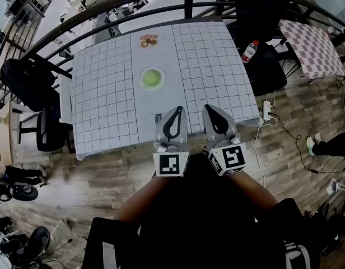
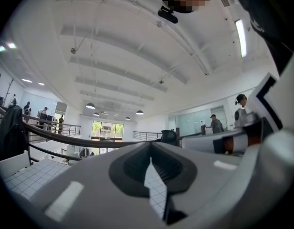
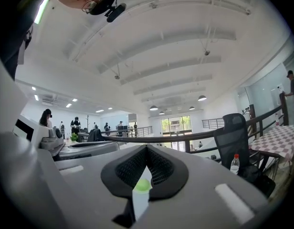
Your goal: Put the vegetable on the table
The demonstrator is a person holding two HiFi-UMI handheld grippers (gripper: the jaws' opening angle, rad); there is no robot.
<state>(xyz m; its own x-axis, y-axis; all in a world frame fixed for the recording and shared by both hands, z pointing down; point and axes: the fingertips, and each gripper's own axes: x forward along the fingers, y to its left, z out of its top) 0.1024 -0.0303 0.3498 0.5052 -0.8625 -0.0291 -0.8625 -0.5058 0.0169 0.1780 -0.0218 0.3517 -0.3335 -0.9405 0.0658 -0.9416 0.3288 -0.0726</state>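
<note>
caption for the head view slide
Left tool and right tool, both shut and empty, held at the near edge of the grey grid-patterned table, round green vegetable ahead

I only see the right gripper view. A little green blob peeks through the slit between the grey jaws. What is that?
Observer: A green vegetable on a white plate in the middle of the table.
Operator: Anything else on there?
Observer: A small dish with brownish bits, near the far edge.
Operator: And the other gripper?
Observer: The left gripper is held beside yours, jaws together, empty.
</note>
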